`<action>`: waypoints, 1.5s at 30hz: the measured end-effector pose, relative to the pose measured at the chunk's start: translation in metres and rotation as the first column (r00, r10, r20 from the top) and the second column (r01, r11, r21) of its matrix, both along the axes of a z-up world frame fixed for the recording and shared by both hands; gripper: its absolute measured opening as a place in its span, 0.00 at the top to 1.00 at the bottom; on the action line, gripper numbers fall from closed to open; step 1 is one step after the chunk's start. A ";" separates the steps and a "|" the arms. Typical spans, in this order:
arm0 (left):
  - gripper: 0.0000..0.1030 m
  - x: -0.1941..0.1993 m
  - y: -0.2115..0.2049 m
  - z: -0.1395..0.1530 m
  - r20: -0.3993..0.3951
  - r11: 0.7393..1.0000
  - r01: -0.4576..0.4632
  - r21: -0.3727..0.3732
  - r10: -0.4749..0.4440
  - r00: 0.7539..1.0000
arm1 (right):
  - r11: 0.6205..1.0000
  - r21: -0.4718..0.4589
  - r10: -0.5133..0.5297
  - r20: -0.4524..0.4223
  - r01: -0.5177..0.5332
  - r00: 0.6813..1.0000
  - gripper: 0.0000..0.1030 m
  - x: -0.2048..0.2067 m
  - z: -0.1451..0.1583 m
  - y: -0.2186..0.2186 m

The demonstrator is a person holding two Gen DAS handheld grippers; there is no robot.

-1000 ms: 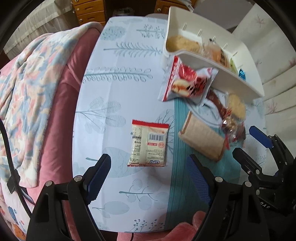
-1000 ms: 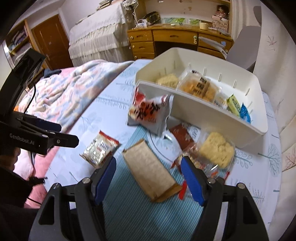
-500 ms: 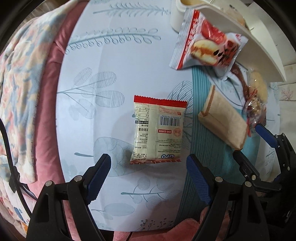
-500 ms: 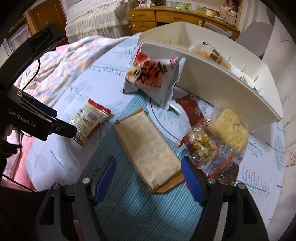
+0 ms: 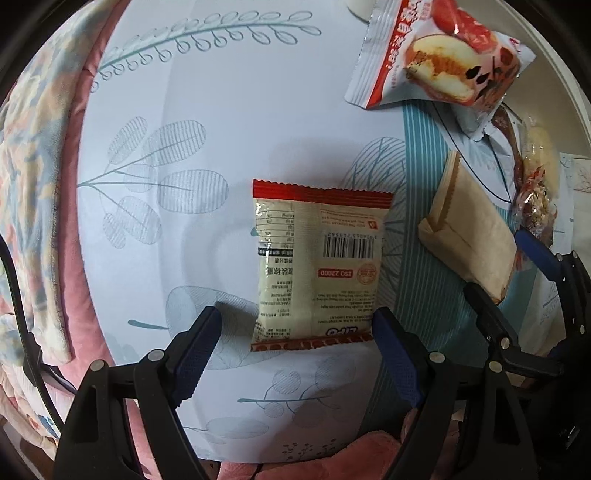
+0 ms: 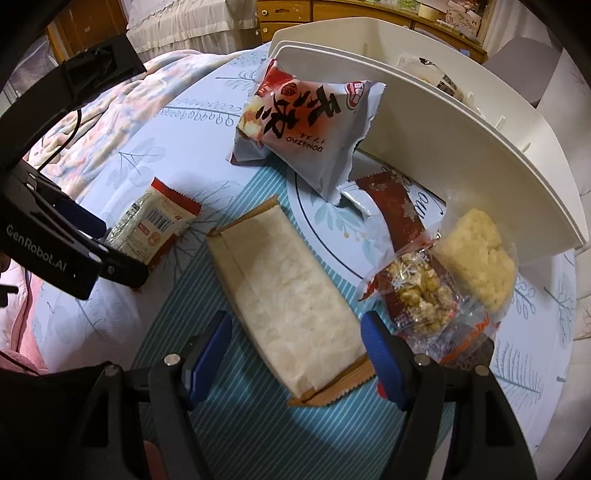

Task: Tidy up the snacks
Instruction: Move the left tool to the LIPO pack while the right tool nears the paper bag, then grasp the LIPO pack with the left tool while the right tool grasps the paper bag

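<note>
A small beige snack packet with red ends lies barcode-up on the leaf-print tablecloth. My left gripper points down over it, open, the packet's near end between the fingers with a gap on the left side. A long brown paper packet lies on the teal striped patch; my right gripper is open astride its near end. A red-and-white cake bag leans on the white bin. In the right wrist view, the left gripper is over the beige packet.
A clear nut packet, a yellow crumbly cake and a dark red wrapper lie by the bin's near wall. More snacks sit inside the bin. A flowered blanket hangs off the table's left edge. Wooden drawers stand behind.
Both grippers have come down toward the table and tilted more steeply. The beige packet now reaches between the left fingers, the brown packet between the right. Jaw widths look unchanged.
</note>
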State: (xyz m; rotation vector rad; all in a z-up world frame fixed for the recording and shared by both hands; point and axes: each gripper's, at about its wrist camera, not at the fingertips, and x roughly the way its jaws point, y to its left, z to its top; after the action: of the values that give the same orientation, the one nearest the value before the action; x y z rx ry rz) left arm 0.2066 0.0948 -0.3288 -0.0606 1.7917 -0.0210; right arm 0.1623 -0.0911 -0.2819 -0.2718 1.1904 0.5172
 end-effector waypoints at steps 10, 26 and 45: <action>0.21 0.007 -0.006 -0.001 -0.003 1.000 0.009 0.027 -0.009 1.000 | 1.000 -0.007 0.018 -0.037 -0.019 0.999 0.29 0.014 -0.009 0.008; 0.37 -0.003 -0.010 0.006 -0.052 0.992 0.125 0.033 -0.123 0.991 | 0.992 -0.051 -0.122 -0.123 0.116 0.985 0.39 0.003 -0.009 0.029; 0.43 -0.002 0.015 0.054 -0.058 0.981 0.191 -0.029 -0.193 0.980 | 0.902 0.197 -0.326 -0.272 0.384 0.905 0.42 -0.021 0.024 0.032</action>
State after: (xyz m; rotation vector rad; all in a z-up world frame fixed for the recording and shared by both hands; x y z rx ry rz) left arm 0.2046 0.1099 -0.2750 0.0966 1.8525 -0.1802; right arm 0.1412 -0.0594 -0.2577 0.2287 1.3518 0.3729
